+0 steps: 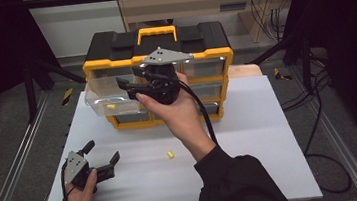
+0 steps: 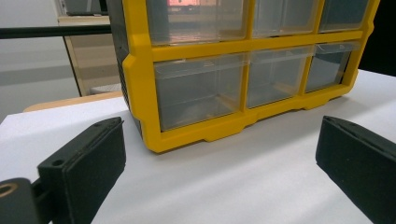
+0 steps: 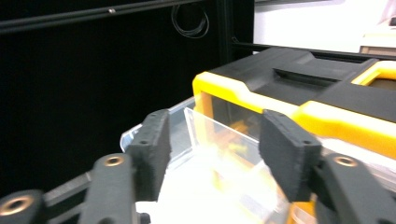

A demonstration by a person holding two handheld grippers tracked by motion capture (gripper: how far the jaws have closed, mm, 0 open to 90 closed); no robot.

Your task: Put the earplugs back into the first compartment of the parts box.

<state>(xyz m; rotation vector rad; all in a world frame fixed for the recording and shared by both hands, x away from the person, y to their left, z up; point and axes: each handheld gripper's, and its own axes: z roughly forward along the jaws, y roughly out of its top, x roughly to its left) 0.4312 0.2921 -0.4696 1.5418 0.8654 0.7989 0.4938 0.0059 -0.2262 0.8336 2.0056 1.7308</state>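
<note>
Overhead, a yellow-and-black organiser (image 1: 159, 75) is seen standing at the far side of the white table (image 1: 251, 138). Its upper-left clear drawer (image 1: 108, 95) is pulled out toward the person, and a small yellow piece (image 1: 111, 107) lies inside it. The right gripper (image 1: 127, 87) is held just in front of the organiser, above the pulled-out drawer, with its jaws spread apart and nothing pinched between them. A second small yellow piece (image 1: 170, 154) is left on the table, well in front of the organiser. The left gripper (image 1: 102, 153) is rested low at the near left, well apart from the organiser, its jaws spread wide on nothing.

From the left gripper view, the left gripper (image 2: 224, 154) is shown with both black jaws far apart, and bare table between them. The organiser (image 2: 140, 93) is seen beyond them, its lower clear drawers closed.

From the right gripper view, the right gripper (image 3: 215, 144) is aimed at the organiser's (image 3: 243, 93) upper corner. Its jaws are parted, and the open drawer (image 3: 187, 126) is seen beyond the gap between them, with neither pad pressed on it.
</note>
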